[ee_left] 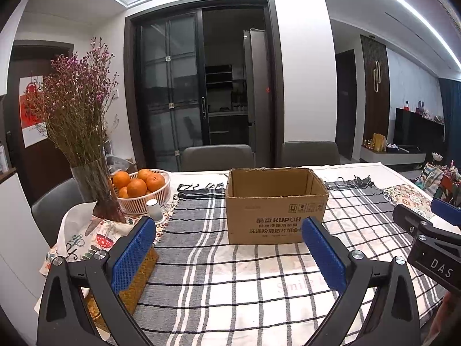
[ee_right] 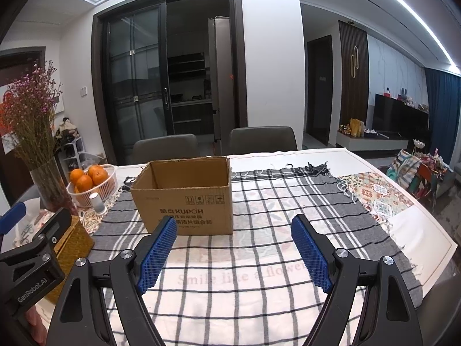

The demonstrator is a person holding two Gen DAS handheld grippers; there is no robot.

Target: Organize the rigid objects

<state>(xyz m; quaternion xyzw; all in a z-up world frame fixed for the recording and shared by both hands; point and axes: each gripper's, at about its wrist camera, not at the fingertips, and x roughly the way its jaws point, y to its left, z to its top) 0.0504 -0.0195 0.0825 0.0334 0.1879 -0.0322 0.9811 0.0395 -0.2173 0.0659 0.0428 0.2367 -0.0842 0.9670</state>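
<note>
Both fingers spread apart, cardboard box just beyond them.

Both grippers are built from black plastic arms shaped with triangular cut-outs and fastened with round silver screws. The left gripper is fitted with blue pads textured in a fine diamond mesh, as is the right gripper. White lettering "GenRobot.AI" and "DAS" is printed on the housings.
</note>
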